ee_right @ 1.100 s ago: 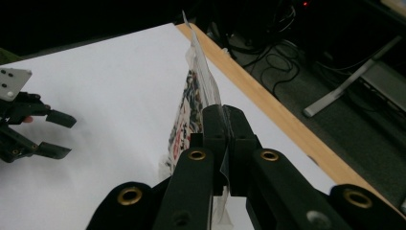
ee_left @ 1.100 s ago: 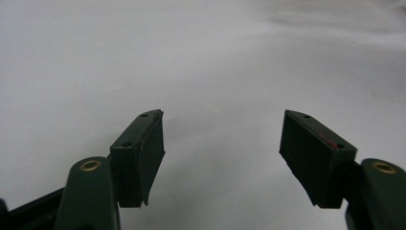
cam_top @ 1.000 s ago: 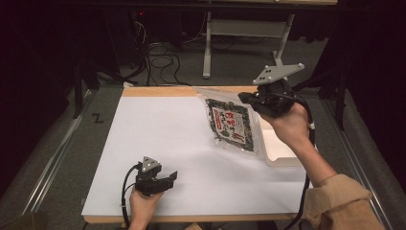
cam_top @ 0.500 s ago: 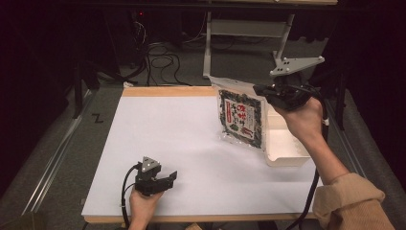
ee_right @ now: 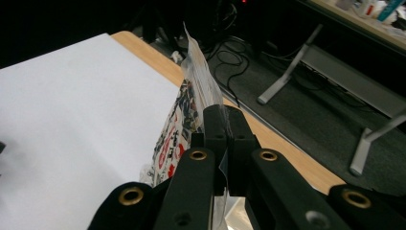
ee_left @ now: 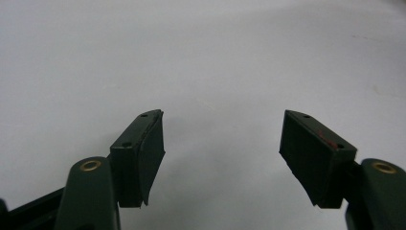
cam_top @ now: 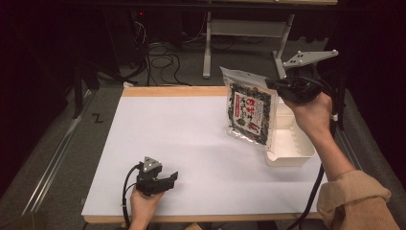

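Above white table (cam_top: 191, 143): glossy flat packet (cam_top: 249, 112)

A lab: white-topped table (cam_top: 191, 143), floor cables (cam_top: 158, 52), metal stand (cam_top: 249, 28).

A printed clear-plastic food packet (cam_top: 250, 112) hangs above the white tabletop's (cam_top: 191, 139) far right part, pinched at its top edge by the right claw (cam_top: 276, 85). Just right of it, a white rectangular plastic tray (cam_top: 293, 146) sits on the tabletop's right edge. The left claw (cam_top: 168, 179) rests at the near edge, well apart.
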Motion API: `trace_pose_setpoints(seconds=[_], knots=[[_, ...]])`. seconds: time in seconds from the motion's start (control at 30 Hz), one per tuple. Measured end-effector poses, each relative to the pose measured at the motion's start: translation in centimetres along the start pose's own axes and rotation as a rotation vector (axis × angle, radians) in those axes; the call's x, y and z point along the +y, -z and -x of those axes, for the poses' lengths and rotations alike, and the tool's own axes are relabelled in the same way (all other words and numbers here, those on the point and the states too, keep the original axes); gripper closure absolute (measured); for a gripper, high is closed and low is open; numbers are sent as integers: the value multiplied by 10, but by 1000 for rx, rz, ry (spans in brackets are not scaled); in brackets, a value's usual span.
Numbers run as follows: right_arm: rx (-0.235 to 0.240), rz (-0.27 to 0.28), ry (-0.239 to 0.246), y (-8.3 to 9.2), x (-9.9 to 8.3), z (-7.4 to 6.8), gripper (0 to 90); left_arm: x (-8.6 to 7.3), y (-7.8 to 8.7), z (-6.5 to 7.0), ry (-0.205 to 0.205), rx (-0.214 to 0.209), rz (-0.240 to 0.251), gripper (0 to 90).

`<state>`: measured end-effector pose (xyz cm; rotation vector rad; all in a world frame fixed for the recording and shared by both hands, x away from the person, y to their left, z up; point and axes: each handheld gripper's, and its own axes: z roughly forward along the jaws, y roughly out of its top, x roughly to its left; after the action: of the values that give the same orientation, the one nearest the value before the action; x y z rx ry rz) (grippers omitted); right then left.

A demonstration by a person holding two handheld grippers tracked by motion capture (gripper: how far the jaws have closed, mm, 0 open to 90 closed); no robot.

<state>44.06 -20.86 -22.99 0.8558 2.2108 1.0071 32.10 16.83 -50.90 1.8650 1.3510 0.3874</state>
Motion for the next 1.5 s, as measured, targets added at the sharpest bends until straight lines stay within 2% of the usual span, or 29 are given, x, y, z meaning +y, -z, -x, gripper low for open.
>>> trace_pose_setpoints(seconds=[0.17, 0.33, 0.57, 0.7, 0.9, 1.27, 1.4, 1.5], knots=[[-39, 18, -29, 7, -3, 12, 900, 0, 1, -1, 9, 0, 1, 325], [-95, 8, -46, 13, -11, 25, 900, 0, 0, 0, 2, 0, -3, 325], [-131, -14, -60, 21, -24, 41, 900, 0, 0, 0, 7, 5, 1, 324], [-146, 11, -98, 28, -29, 48, 900, 0, -1, 1, 0, 4, 0, 323], [-182, 14, -136, 37, -38, 62, 900, 0, -1, 1, 2, 1, -3, 324], [-236, 21, -162, 47, -47, 74, 900, 0, -3, 2, -6, 4, -11, 323], [-253, 3, -163, 45, -49, 73, 900, -1, -2, 3, -10, 5, -8, 323], [-265, 15, -168, 43, -51, 74, 900, -1, -1, 1, -2, 8, -3, 323]])
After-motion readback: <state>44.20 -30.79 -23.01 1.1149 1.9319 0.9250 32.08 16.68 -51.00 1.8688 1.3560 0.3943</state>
